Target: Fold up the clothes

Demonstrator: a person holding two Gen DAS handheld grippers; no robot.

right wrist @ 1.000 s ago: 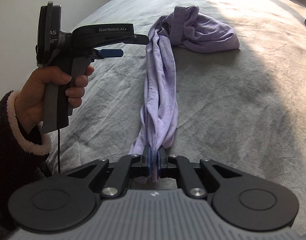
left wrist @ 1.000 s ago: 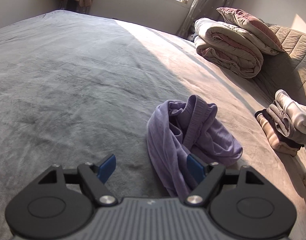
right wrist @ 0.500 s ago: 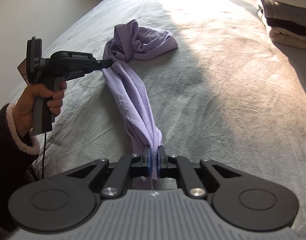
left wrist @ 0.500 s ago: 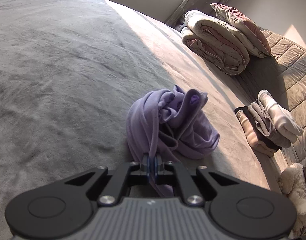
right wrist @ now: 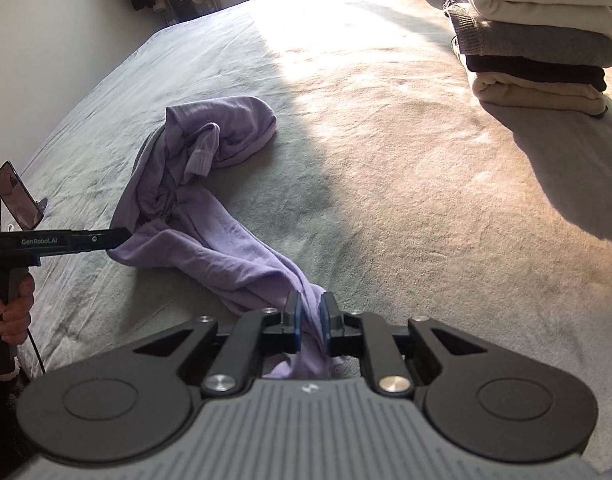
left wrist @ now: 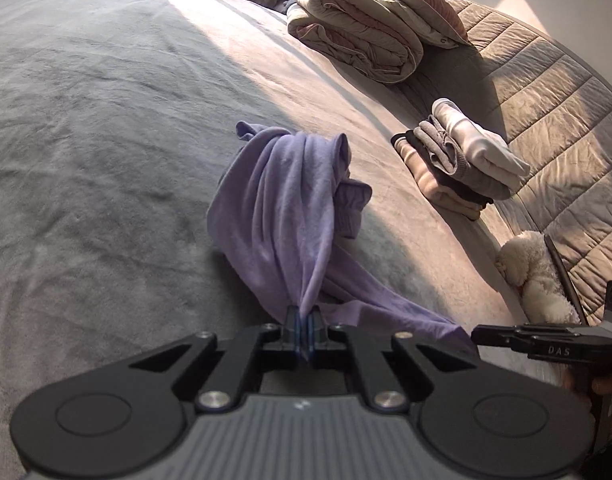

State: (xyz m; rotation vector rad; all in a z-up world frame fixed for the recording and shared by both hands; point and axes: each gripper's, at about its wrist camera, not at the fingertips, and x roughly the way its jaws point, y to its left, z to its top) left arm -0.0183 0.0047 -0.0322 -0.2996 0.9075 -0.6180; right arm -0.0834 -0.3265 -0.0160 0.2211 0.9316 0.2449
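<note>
A grey bed (left wrist: 85, 128) carries everything. The lilac garment (left wrist: 281, 208) lies bunched just ahead of the tongs. Farther off to their right sit a stack of folded clothes (left wrist: 458, 160) and a rolled duvet (left wrist: 358, 36).

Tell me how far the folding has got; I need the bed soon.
Done: a stack of four folded garments sits on the grey bed cover. In hand: the crumpled lilac knit garment, still bunched; the left gripper is shut on one part, while the right gripper is opening, cloth still between its fingers. Left: spreading it flat, folding and stacking it.

One purple garment (left wrist: 281, 208), two grippers (left wrist: 304, 334), four folded clothes (left wrist: 462, 164)
</note>
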